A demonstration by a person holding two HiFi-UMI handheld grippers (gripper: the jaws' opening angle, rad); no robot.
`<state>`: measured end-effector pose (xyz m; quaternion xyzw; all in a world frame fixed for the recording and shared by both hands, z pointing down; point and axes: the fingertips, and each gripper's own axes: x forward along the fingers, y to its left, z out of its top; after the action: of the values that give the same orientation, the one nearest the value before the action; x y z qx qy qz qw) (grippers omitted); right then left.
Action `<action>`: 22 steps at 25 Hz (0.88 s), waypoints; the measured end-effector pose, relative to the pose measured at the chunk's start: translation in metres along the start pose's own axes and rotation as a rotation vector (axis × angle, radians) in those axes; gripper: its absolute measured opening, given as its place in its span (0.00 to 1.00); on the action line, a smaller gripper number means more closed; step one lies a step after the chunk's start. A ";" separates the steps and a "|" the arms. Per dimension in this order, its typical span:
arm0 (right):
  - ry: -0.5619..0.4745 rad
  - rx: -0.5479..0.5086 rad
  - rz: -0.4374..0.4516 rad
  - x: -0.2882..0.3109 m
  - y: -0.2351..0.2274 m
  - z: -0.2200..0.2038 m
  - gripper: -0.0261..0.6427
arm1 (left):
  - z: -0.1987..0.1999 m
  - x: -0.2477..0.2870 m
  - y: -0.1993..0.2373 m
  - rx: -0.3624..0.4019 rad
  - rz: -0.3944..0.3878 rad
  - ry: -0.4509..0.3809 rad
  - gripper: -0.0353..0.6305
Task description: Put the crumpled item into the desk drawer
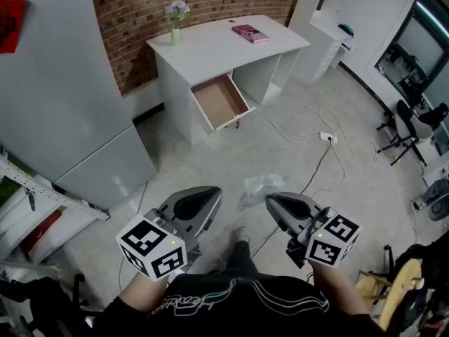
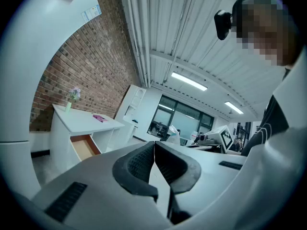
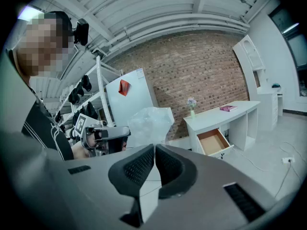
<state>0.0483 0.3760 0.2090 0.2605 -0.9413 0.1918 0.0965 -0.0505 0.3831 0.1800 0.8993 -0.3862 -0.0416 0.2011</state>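
Observation:
The crumpled item is a wad of clear plastic (image 1: 260, 188) (image 3: 149, 124). It sticks out from the tips of my right gripper (image 1: 272, 201) (image 3: 155, 147), whose jaws are shut on its edge. My left gripper (image 1: 210, 194) (image 2: 154, 145) is level with it at the left, jaws shut with nothing between them. Both are held low in front of the person, above the grey floor. The white desk (image 1: 210, 44) stands farther ahead against the brick wall. Its wooden drawer (image 1: 219, 102) (image 2: 84, 146) (image 3: 212, 142) is pulled out and looks empty.
A pink book (image 1: 250, 33) and a small vase of flowers (image 1: 175, 20) sit on the desk. Cables and a power strip (image 1: 328, 137) lie on the floor to the right. A tall grey cabinet (image 1: 63, 83) stands at the left, office chairs (image 1: 414, 125) at the right.

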 end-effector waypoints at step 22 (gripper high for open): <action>-0.119 0.029 -0.026 0.029 -0.090 0.037 0.11 | 0.016 0.069 0.044 0.037 -0.002 0.026 0.09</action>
<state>0.0683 0.2761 0.2116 0.2851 -0.9390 0.1884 0.0392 -0.0358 0.3017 0.1876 0.9037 -0.3833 -0.0229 0.1892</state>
